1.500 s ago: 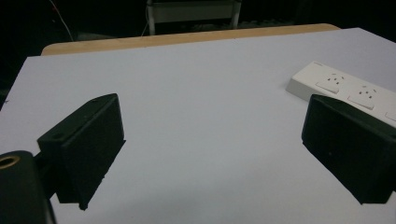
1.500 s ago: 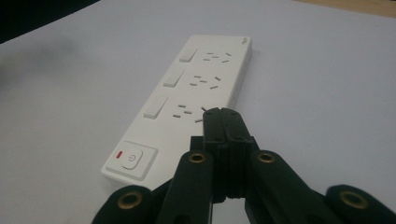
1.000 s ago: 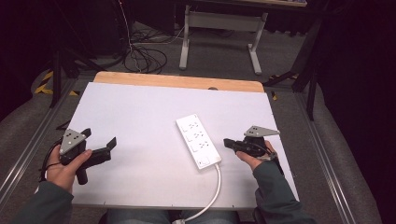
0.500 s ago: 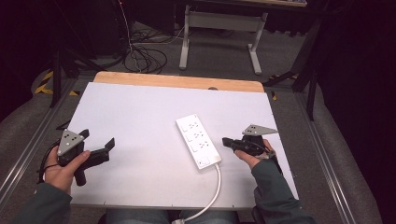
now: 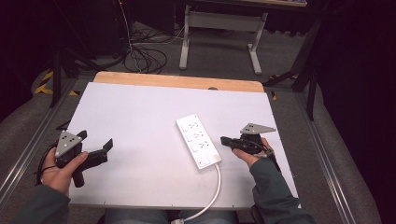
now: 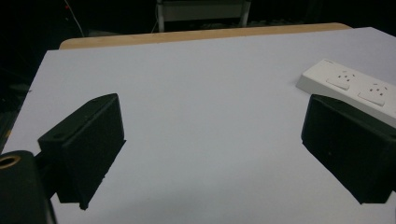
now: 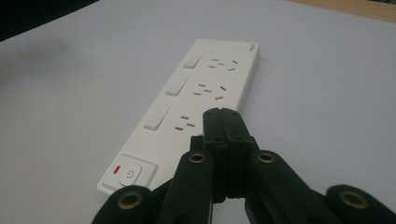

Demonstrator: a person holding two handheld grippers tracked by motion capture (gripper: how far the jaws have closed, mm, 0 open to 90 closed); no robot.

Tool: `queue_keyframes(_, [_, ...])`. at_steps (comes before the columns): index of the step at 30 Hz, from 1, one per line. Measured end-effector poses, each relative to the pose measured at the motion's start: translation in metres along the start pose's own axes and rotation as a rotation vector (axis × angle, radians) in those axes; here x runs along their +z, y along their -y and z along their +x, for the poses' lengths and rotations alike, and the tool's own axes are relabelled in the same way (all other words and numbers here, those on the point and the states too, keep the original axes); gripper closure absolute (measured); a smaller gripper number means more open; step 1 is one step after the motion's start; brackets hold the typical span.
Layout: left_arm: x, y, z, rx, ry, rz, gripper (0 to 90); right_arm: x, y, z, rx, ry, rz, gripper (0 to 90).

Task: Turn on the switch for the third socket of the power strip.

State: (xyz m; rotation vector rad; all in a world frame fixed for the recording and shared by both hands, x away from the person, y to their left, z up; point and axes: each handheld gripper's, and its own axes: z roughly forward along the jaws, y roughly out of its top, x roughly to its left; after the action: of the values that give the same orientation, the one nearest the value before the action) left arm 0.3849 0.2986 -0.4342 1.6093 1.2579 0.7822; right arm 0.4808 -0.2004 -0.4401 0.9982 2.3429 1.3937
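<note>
A white power strip (image 5: 198, 141) lies on the white table (image 5: 140, 112), angled from the middle toward the front right. Its three sockets with rocker switches and a main button with a red mark show in the right gripper view (image 7: 201, 93). Its white cable (image 5: 210, 198) runs off the front edge. My right gripper (image 5: 224, 139) is shut with nothing in it, its tips just right of the strip and pointing at it (image 7: 222, 114). My left gripper (image 5: 103, 148) rests near the table's left front, open and empty (image 6: 212, 140); the strip's far end (image 6: 350, 86) lies past its right jaw.
A wooden strip (image 5: 177, 81) borders the table's far edge. Beyond it on the floor are black cables (image 5: 144, 58) and a grey metal stand (image 5: 219, 32). Metal rails (image 5: 28, 140) run along both sides of the table.
The right gripper has edged slightly toward the power strip. The left gripper has barely shifted.
</note>
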Motion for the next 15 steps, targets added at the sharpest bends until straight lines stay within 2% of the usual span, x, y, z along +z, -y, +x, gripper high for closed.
queue_keyframes(15, [-0.0067,0.0029,0.0033,-0.004,-0.020,-0.002,6.6,0.0076,-0.0052,0.0015,-0.015,-0.016,0.003,90.0])
